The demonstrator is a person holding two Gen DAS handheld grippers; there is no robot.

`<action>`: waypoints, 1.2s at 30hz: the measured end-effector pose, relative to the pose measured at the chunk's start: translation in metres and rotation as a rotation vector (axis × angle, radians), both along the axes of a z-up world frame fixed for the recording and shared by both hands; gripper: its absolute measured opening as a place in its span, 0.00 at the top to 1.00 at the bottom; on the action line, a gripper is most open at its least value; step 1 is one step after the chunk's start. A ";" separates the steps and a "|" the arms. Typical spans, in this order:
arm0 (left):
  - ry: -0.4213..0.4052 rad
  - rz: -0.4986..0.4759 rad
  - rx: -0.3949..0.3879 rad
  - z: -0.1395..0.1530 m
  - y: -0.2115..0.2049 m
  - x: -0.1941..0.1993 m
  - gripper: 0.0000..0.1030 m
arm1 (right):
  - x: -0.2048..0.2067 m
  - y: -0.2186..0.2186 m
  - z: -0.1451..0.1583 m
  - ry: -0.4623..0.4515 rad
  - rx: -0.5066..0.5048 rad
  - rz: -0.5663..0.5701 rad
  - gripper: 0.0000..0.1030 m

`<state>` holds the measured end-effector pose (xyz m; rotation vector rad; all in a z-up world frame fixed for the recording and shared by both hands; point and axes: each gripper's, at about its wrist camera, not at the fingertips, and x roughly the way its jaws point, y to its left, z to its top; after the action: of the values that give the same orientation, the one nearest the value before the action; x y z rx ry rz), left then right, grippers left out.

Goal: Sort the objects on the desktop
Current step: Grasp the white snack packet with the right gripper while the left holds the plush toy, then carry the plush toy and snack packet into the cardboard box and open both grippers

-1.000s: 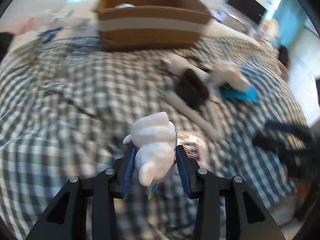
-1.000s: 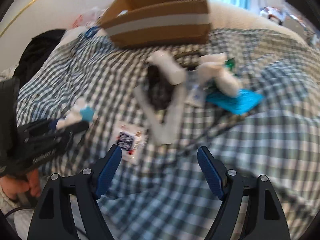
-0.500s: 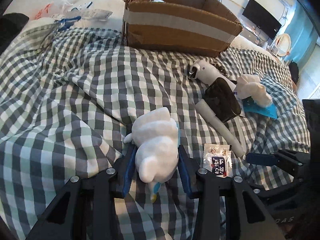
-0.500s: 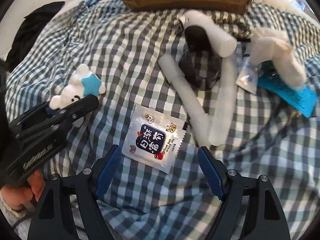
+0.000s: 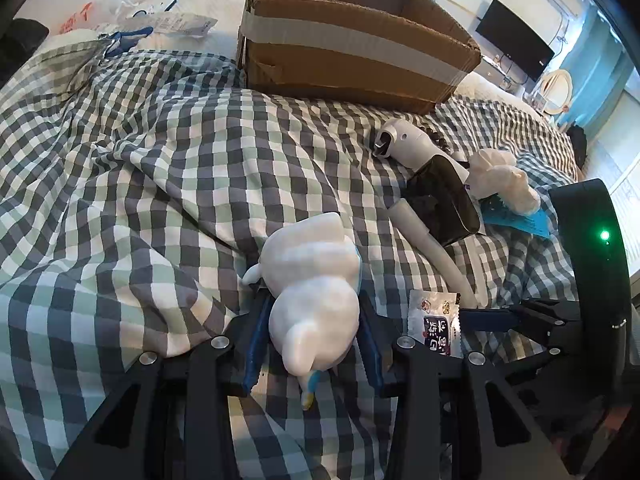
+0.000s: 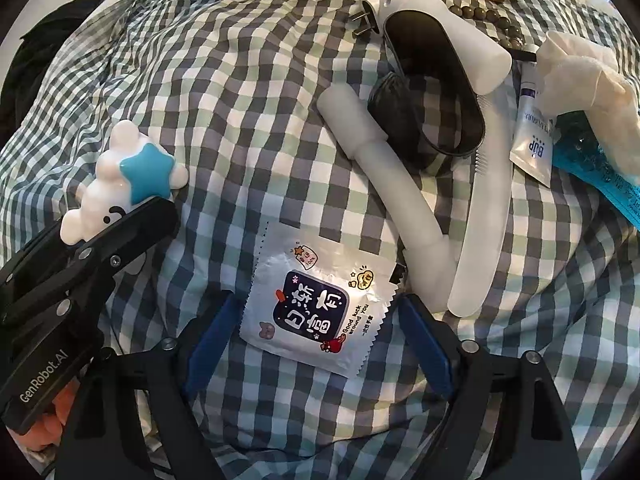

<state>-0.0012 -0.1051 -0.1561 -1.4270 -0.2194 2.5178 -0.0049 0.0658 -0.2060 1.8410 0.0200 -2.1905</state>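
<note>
Only right wrist view shows toy's blue star (image 6: 146, 176); left tongs (image 5: 314, 332) clamp toy (image 5: 312, 292). Right tongs (image 6: 316, 336) apart, now lower, straddling sachet (image 6: 316, 300).

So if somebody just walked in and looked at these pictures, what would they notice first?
Probably the white toy figure with a blue star, squeezed in the left gripper just above the checked bedspread. Next, the shiny snack packet with cartoon stickers, lying flat between the open fingers of the right gripper. Behind them, a big cardboard box with a tape stripe sits at the far end of the bed.
</note>
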 end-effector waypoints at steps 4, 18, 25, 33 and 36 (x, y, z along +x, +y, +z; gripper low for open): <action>0.000 0.001 0.002 0.000 0.000 0.000 0.59 | 0.003 0.004 0.002 0.014 0.029 0.004 0.42; 0.014 0.014 -0.012 0.003 0.001 0.004 0.59 | 0.020 0.028 0.028 0.083 -0.017 -0.021 0.55; 0.051 0.044 -0.002 0.018 -0.001 0.009 0.59 | 0.030 0.043 0.056 0.176 -0.037 -0.033 0.55; 0.151 0.045 0.000 0.053 -0.001 0.020 0.59 | 0.042 0.046 0.083 0.252 -0.055 -0.073 0.55; 0.123 0.026 0.015 0.050 0.002 0.019 0.59 | 0.050 0.053 0.091 0.268 -0.058 -0.085 0.55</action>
<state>0.0181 -0.1026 -0.1060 -1.2662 -0.2357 2.6083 0.0448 0.1190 -0.1152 1.5324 -0.0685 -2.4534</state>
